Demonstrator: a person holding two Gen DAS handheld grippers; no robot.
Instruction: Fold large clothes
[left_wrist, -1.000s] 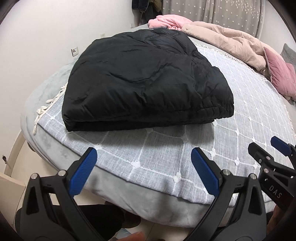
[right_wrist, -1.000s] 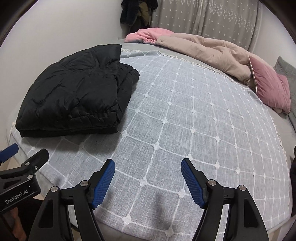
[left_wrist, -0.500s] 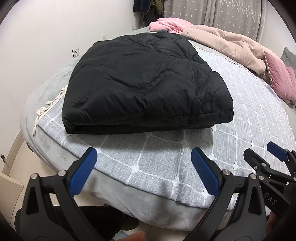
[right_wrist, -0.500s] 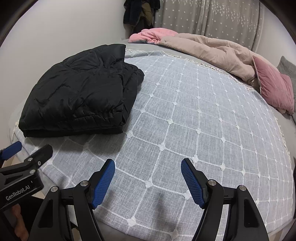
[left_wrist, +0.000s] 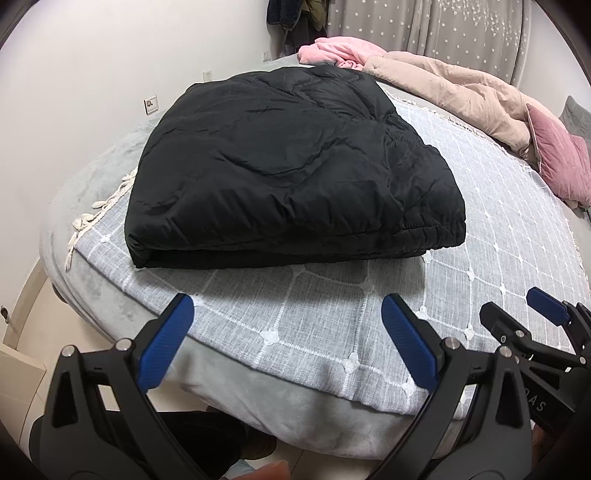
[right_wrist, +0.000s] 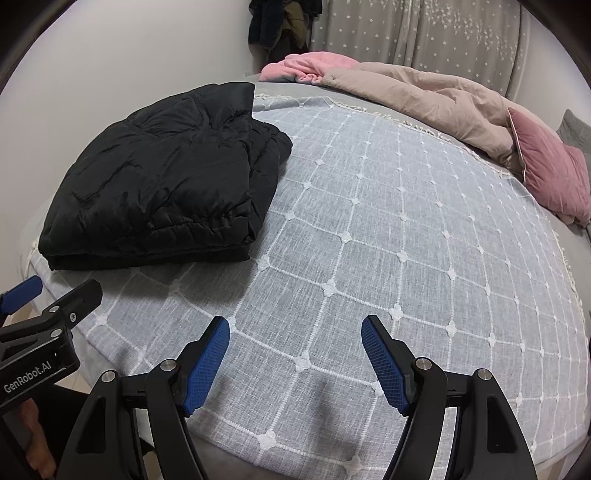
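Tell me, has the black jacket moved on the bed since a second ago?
No. The black jacket lies folded at the same corner of the grey bedspread, against the same grid lines and fringe.

The folded puffy quilted jacket (left_wrist: 291, 166) was plain black. The woven bedspread (right_wrist: 388, 240) beneath it was pale grey-blue, crossed by a white diamond grid with small white flowers. At two o'clock, the velvet cushion (right_wrist: 550, 177) was dusty rose, the rumpled duvet (right_wrist: 424, 96) beige-pink.
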